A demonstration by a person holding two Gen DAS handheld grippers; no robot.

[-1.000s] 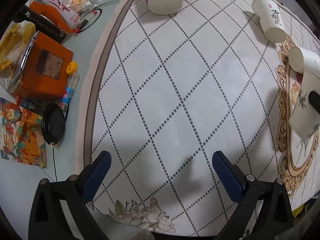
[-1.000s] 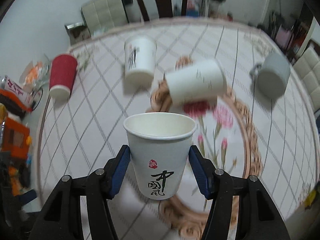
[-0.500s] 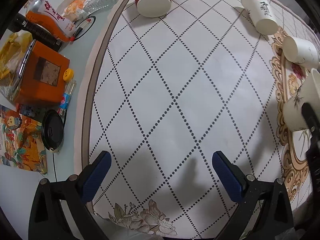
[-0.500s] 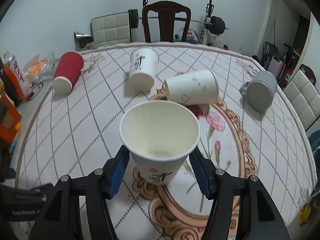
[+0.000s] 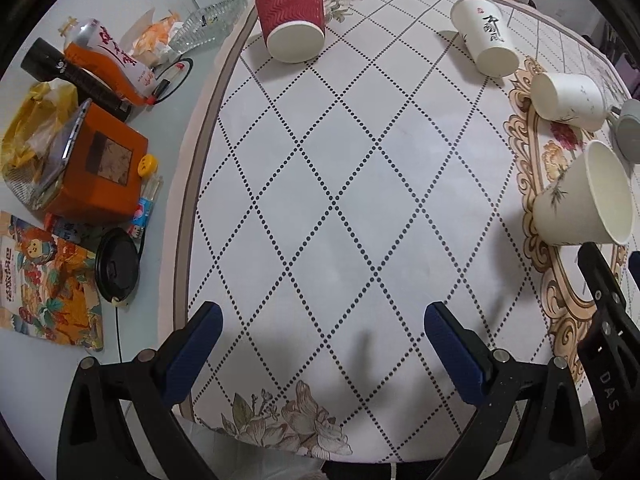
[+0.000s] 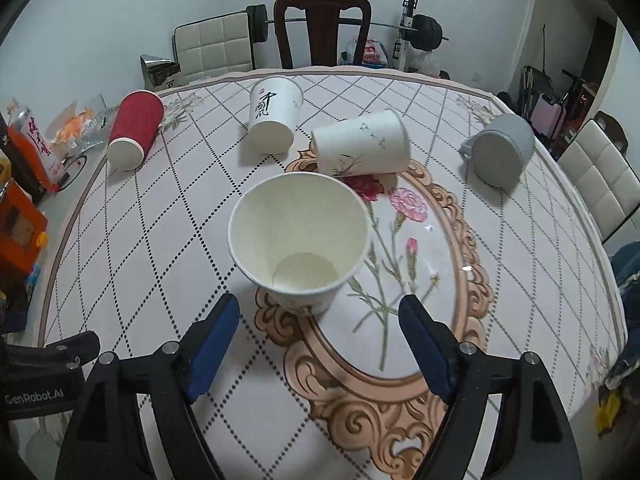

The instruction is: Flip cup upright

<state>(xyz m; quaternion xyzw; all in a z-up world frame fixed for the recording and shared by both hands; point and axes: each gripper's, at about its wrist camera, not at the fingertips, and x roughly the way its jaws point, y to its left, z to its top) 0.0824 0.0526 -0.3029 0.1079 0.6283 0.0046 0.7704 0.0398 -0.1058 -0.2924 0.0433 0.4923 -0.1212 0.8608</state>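
A white paper cup (image 6: 300, 240) stands upright on the tablecloth, mouth up and empty, just ahead of my right gripper (image 6: 320, 336), which is open with the fingers apart from the cup. The cup also shows at the right edge of the left wrist view (image 5: 584, 204). My left gripper (image 5: 320, 336) is open and empty over the checked cloth near the table's front edge. Lying on their sides are a red ribbed cup (image 6: 134, 134), a white cup with black writing (image 6: 274, 118), a white cup with a plant print (image 6: 362, 142) and a grey mug (image 6: 500, 148).
Left of the cloth lie an orange box (image 5: 96, 168), a black lid (image 5: 118, 268), a black flashlight (image 5: 76, 78), snack bags and a glass tray (image 5: 208, 26). Chairs (image 6: 322, 24) and a barbell stand behind the table. The table edge (image 5: 188, 200) curves at left.
My right gripper set the white cup down upright, opened and drew back from it. My left gripper has drifted back a little, staying open.
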